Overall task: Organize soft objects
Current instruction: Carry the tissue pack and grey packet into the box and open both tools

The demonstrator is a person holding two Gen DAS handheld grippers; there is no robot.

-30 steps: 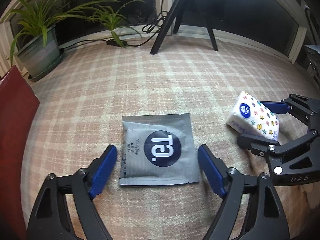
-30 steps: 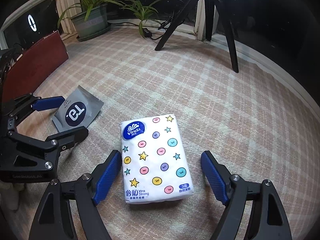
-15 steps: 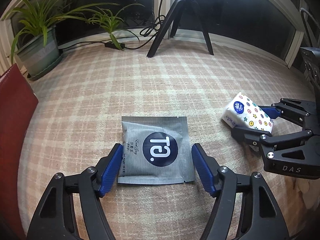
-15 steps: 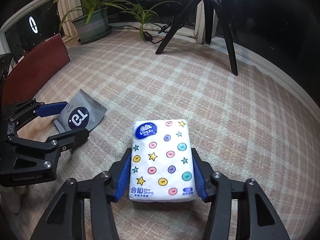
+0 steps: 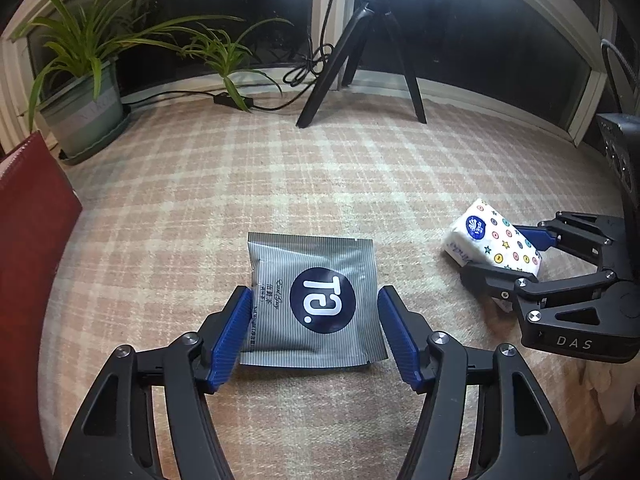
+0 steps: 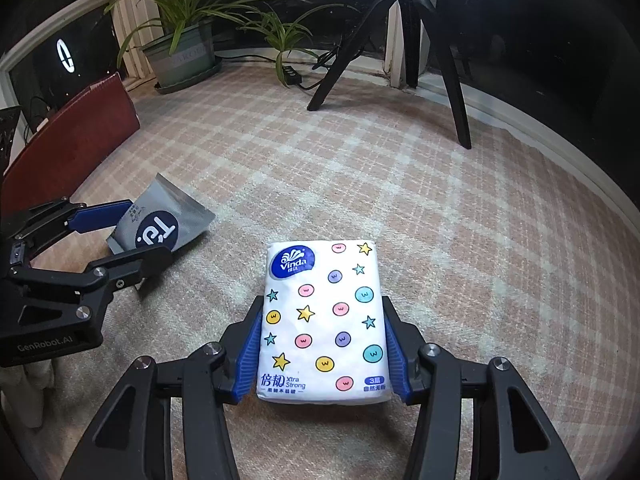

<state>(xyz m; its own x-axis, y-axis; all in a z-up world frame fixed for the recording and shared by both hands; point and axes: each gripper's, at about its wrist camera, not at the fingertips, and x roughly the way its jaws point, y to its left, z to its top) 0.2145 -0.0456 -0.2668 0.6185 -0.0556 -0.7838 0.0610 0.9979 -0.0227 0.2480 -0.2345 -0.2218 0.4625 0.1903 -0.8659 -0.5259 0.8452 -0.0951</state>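
Since a second ago both claws have narrowed around their packets. The right claw now clamps the Vinda tissue pack between its blue pads on the plaid-covered worktop. The left claw is closing around the grey foil sachet, which lies flat, its right pad not yet touching.

Left tongs closing around grey sachet on checked cloth.
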